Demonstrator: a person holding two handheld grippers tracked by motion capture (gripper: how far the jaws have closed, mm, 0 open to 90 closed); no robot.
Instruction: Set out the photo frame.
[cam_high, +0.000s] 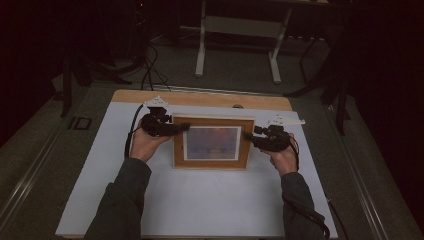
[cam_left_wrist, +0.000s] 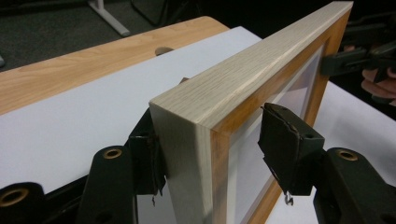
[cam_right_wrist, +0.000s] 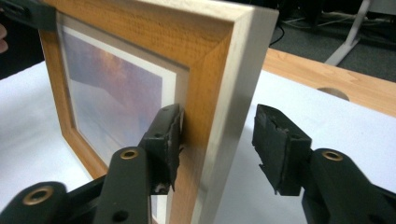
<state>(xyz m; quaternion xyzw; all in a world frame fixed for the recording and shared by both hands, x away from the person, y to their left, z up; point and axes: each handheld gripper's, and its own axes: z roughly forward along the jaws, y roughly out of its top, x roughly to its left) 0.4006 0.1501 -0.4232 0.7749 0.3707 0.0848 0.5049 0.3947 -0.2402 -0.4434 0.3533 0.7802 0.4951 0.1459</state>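
Now — picture frame (cam_high: 214, 143) upright | both hand-held grippers (cam_left_wrist: 212, 154) (cam_right_wrist: 217, 140) apart, straddling it | print seemingly blurred

Overhead camera; two close frame (cam_high: 213, 142) views

I count one wooden picture frame (cam_high: 214, 143) standing on one white sheet (cam_high: 200, 200) over one wooden table (cam_high: 200, 98). I run two grippers: the left gripper (cam_high: 186, 127) and the right gripper (cam_high: 246, 135). One white desk frame (cam_high: 240, 30) stands far behind.
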